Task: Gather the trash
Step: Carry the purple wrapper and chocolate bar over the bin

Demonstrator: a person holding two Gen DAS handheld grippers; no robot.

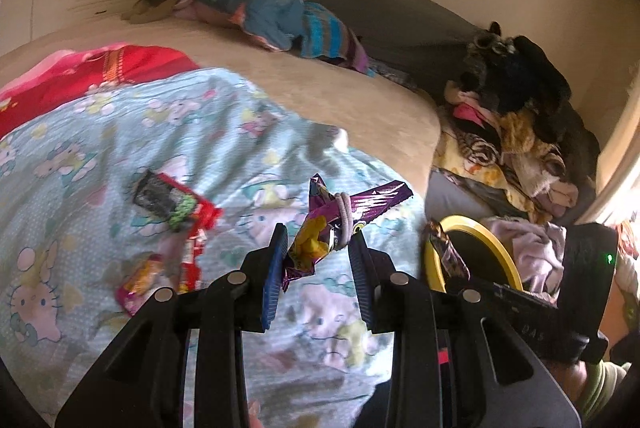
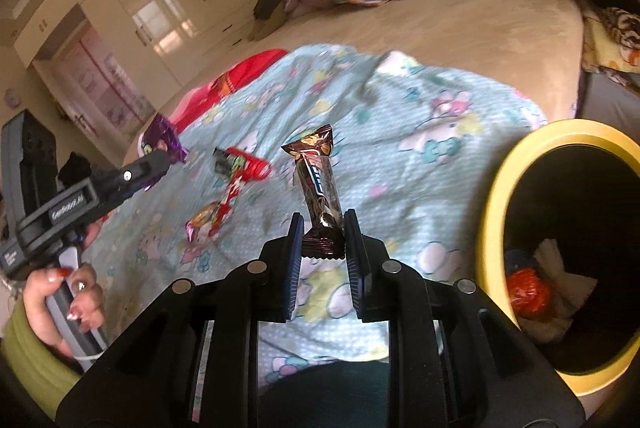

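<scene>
Purple wrapper: crinkled glossy foil, purple with yellow print, cinched by a pale looped hair tie (image 1: 347, 218) – the purple wrapper (image 1: 320, 228) sits between the left tongs (image 1: 318, 242), raised above the bed.
Left tongs: blue ribbed pads, black plastic arms; the wrapper touches the left pad, but whether they pinch it I cannot tell.
Brown bar: shiny brown foil, long and flat with crimped saw-tooth ends – the brown bar (image 2: 320, 188) stands upright, its lower end clamped in the right tongs (image 2: 323, 234).
Right tongs: clenched on the bar's bottom seam.
Bin: round, yellow rim (image 2: 494, 188), dark inside, at 3 o'clock in the right view; crumpled white paper and something orange-red lie in it.
Loose litter: a red wrapper (image 2: 240, 162) and a pink-yellow candy wrapper (image 2: 202, 224), both creased foil, at 10 o'clock from the bar on the sheet.
Bedding: a soft pale-blue cartoon-print sheet (image 2: 400, 148) over a tan bed (image 2: 460, 28).
</scene>
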